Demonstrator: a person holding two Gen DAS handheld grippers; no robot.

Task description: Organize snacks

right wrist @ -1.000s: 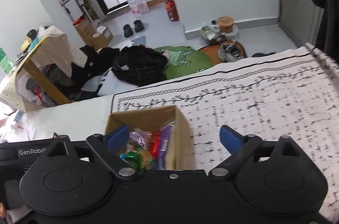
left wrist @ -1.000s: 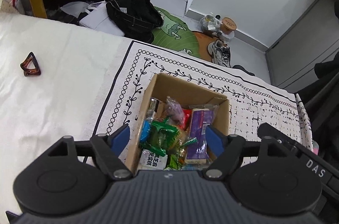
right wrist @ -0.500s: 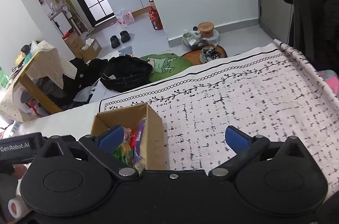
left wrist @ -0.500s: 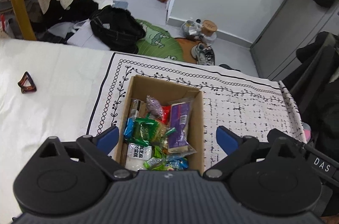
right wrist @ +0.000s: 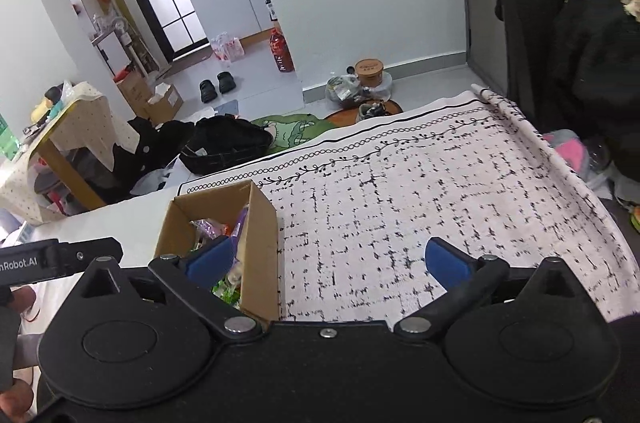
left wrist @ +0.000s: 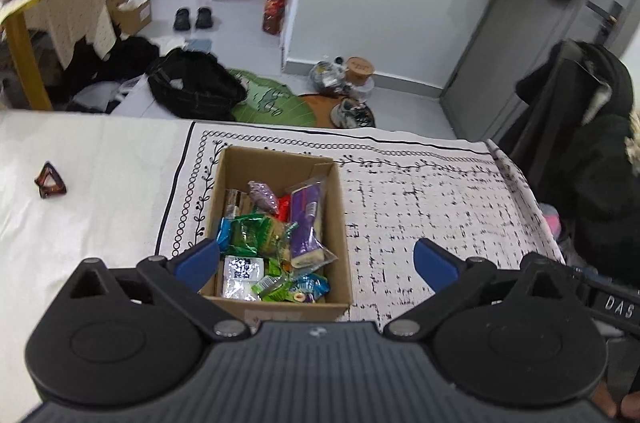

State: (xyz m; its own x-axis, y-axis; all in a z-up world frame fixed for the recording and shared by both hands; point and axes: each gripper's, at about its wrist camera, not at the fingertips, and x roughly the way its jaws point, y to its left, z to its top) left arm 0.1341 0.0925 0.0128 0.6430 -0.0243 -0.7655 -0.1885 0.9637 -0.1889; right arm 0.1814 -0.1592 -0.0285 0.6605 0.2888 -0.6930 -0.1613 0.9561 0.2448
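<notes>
Patterned cloth (left wrist: 420, 199) under snack box (left wrist: 340, 223); left gripper (left wrist: 316, 259) above it, right gripper (right wrist: 328, 259) beside; both spread, empty.

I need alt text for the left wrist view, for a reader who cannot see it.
An open brown cardboard box full of colourful wrapped snacks sits on a white black-patterned cloth, below the open left gripper, which holds nothing. A small brown hair clip lies far left.
</notes>
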